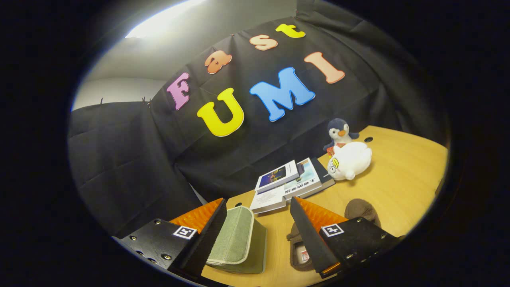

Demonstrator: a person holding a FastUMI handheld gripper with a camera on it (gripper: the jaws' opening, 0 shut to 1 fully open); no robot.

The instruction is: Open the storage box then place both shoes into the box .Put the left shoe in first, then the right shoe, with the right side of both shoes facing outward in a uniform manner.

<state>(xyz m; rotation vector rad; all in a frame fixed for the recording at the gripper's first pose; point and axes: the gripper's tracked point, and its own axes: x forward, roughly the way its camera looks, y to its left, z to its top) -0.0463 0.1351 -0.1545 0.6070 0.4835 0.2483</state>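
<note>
My gripper [258,211] is open, held above the wooden table [398,175] with nothing between its fingers. Below the left finger [207,223] lies the green fabric storage box [239,239], its lid shut, partly covered by that finger. A brown shoe [360,209] lies on the table behind the right finger [310,223]. Its heel end shows beyond the finger, and part of its opening with an inner label [301,255] shows under the finger. I see no second shoe apart from it.
A stack of books [293,181] lies just ahead of the fingers near the black cloth wall. Beyond it stand a white plush toy [350,160] and a small penguin plush [338,133]. Bare table lies to the right of them.
</note>
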